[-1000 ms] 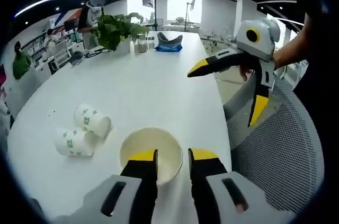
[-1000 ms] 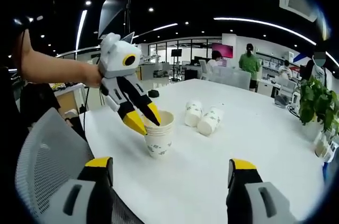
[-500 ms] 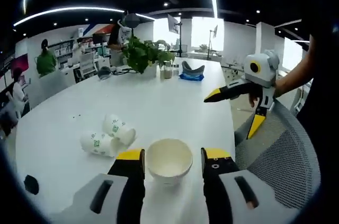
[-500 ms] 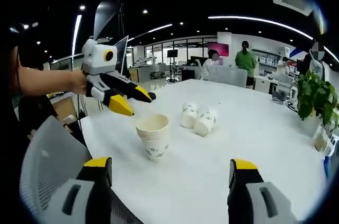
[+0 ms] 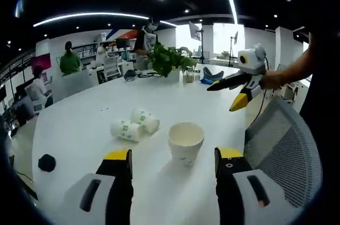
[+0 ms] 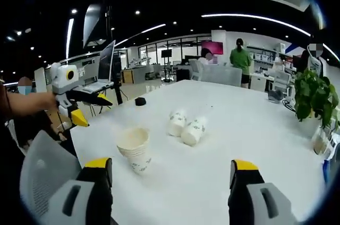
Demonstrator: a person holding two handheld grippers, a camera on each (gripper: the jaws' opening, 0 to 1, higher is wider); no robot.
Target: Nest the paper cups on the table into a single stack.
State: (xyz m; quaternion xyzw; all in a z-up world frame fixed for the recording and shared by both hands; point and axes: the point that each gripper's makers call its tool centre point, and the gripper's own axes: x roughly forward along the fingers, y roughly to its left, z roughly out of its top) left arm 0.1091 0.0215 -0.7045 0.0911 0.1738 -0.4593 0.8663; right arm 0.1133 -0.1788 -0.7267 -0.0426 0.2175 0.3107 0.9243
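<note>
Released a second ago, the cup stack point(image 5: 185, 142) stands alone; left gripper point(image 5: 172, 162) and right gripper point(image 6: 172, 171) (both wide, empty) have withdrawn, two toppled cups point(image 6: 186, 126) remaining.

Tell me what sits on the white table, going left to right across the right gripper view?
Small dark object, upright stack of white paper cups, two white paper cups lying on their sides, green leafy potted plant.
</note>
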